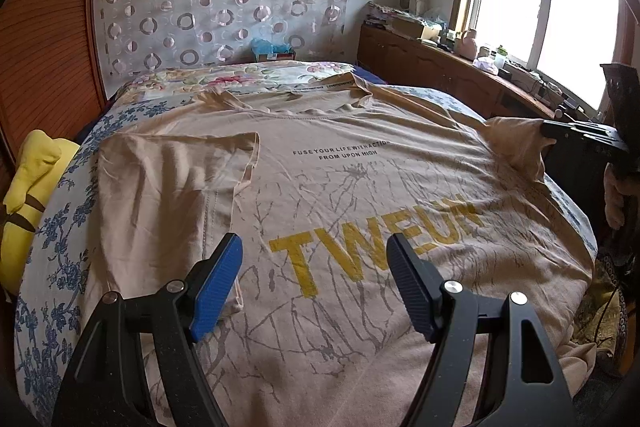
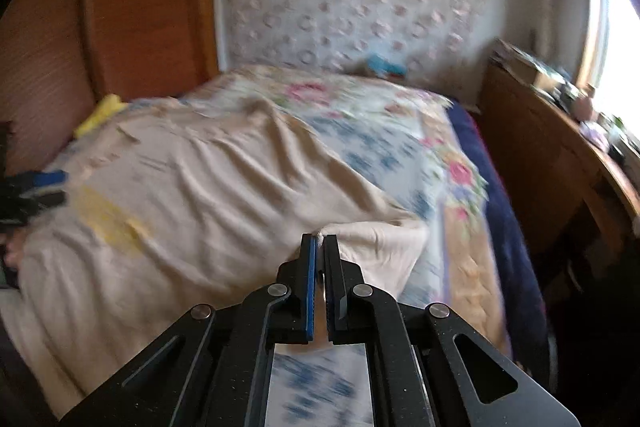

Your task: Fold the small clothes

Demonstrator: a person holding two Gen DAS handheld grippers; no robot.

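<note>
T-shirt (image 1: 340,187), soft beige cotton with yellow letters, lies flat along the bed (image 1: 52,247), collar toward the far edge, one sleeve folded in; the left gripper (image 1: 316,259) hovers with pads apart. Right wrist view, blurred: the right gripper (image 2: 319,241) is clamped on the shirt's sleeve (image 2: 380,247) near the bed's right edge.

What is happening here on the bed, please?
A person is folding a beige T-shirt spread on a floral bed cover, with a gripper in each hand. One sleeve is already folded in over the shirt's front. The right gripper is shut on the other sleeve, and the cloth there is pulled up off the bed. The left gripper is open above the printed front and holds nothing.
</note>
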